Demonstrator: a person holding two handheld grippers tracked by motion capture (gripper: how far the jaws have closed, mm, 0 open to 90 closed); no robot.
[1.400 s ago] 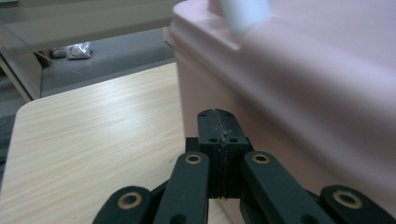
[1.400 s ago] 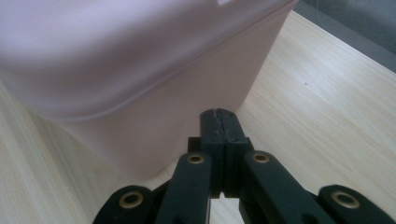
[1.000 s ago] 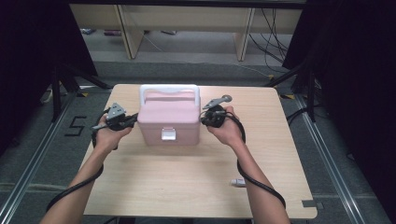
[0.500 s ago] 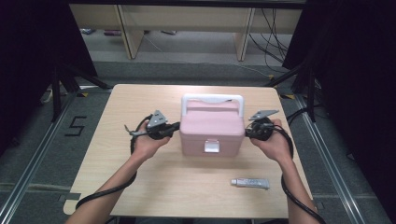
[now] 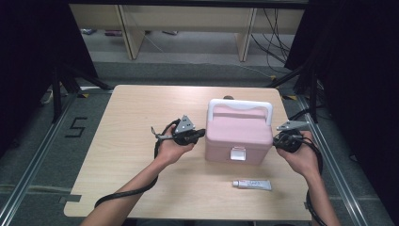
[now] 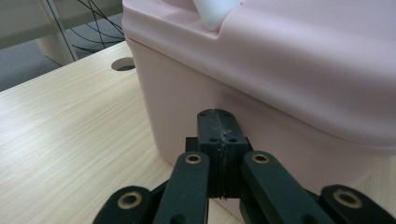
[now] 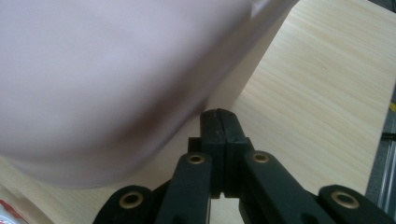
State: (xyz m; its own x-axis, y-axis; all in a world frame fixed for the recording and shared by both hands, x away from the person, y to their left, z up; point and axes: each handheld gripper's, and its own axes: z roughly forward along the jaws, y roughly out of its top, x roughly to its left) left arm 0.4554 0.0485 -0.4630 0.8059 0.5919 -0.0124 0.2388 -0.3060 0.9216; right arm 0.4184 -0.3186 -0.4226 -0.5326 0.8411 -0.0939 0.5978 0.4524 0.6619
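Box: pink lidded box (image 5: 239, 136) sits right of middle on the worktop (image 5: 122, 141) | Fingers: your left gripper (image 5: 200, 134) and right gripper (image 5: 277, 140) are both closed tight, pressing each side to squeeze and slide it | Tube (image 5: 252, 184) lies near you.

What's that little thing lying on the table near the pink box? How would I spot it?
Start at the wooden table and find the pink box with the white handle right of its middle. Just in front of the box's right half, toward the person, lies a small white tube flat on its side. It is the lone loose item, far smaller than the box.
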